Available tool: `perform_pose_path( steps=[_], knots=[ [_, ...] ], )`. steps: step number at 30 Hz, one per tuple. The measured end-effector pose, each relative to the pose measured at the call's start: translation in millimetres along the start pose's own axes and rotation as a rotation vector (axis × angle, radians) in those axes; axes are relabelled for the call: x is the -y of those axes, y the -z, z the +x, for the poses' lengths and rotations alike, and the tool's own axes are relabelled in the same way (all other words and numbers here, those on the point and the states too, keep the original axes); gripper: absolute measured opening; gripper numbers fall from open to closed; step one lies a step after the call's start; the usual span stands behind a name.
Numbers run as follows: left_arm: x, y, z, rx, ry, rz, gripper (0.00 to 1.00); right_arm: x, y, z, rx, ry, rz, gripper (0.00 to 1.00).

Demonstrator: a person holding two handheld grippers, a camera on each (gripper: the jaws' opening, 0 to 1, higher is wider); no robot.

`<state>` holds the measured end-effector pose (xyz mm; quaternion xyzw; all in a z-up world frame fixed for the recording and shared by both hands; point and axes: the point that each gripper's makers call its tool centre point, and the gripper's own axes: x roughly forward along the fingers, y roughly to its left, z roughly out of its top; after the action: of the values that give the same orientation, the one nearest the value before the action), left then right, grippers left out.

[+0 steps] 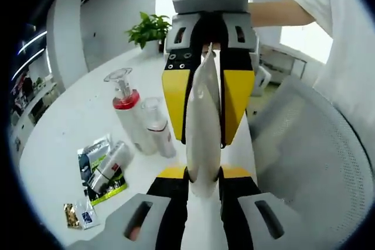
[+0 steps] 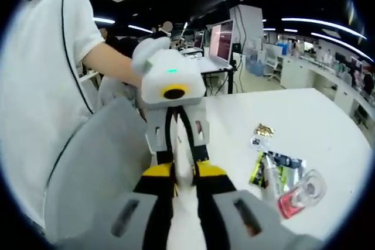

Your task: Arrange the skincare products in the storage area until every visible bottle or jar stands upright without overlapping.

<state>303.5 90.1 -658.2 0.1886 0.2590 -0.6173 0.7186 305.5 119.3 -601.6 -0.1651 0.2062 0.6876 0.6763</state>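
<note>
In the left gripper view, the left tongs (image 1: pixel 203 175) rise from the bottom edge with their yellow-and-black jaws pinching the lower end of a white tube (image 1: pixel 203 127). The right tongs (image 1: pixel 205 95) come down from the top and pinch the same tube higher up, so the tube runs lengthwise between both pairs, held above the white surface (image 1: pixel 70 121). Left of the tube, two bottles stand upright on the surface: a pump bottle with a red collar (image 1: pixel 130 115) and, just beside it, a smaller clear-capped bottle (image 1: pixel 157 126). Nearer the lower left, a silver tube (image 1: pixel 108 165) lies flat on top of a green and black packet (image 1: pixel 101 171), and a small sachet (image 1: pixel 79 215) lies near them. A potted plant (image 1: pixel 150 30) stands at the far end of the surface. A grey mesh chair (image 1: pixel 310 156) sits to the right, next to a person in a white shirt (image 1: pixel 345 45).

In the right gripper view, the right tongs (image 2: pixel 184 188) are closed on the white tube (image 2: pixel 186 177), whose far end sits in the left tongs (image 2: pixel 183 151), held in a gloved hand (image 2: pixel 147 52). On the surface (image 2: pixel 316 121) to the right, the red-collared pump bottle (image 2: pixel 300 194) is seen from above, the silver tube (image 2: pixel 270 174) lies on the green packet (image 2: pixel 258 171), and the sachet (image 2: pixel 263 130) lies beyond them. The chair (image 2: pixel 99 162) shows at the left.
</note>
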Motion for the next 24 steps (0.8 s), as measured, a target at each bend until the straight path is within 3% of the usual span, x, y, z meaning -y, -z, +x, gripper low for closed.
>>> perform_pose_path(
  steps=[24],
  knots=[
    [-13.0, 11.9, 8, -0.006, -0.017, 0.016, 0.16, 11, 11.5, 7, -0.014, 0.056, -0.002, 0.16]
  ],
)
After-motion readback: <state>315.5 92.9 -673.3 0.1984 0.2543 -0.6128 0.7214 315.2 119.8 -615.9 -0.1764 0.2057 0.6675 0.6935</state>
